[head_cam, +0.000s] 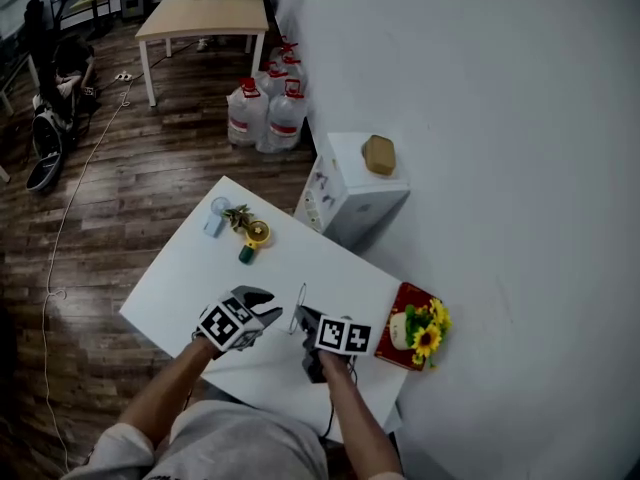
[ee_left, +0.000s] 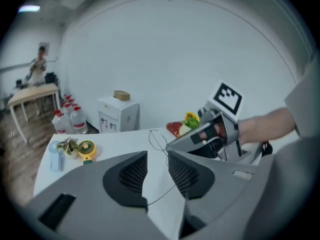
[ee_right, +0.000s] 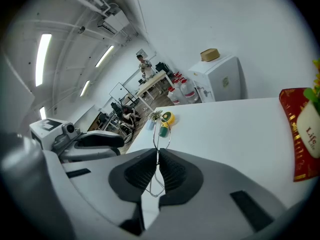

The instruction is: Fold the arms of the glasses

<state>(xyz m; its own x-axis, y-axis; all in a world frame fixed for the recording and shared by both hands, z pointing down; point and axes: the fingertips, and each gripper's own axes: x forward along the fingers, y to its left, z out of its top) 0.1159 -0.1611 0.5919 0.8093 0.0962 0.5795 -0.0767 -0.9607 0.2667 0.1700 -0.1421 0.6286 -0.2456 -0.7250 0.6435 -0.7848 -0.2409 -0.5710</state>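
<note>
Now the right gripper is closed on the thin wire-framed glasses, while the left gripper has its jaws apart, gripping nothing.

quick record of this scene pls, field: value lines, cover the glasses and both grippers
surface: white table
glasses: thin wire frame, one lens loop showing past the right jaws
right gripper: jaws shut on the glasses
left gripper: jaws apart, one thin arm of the glasses runs between them, not pinched
also on table: yellow fan, red box
</note>
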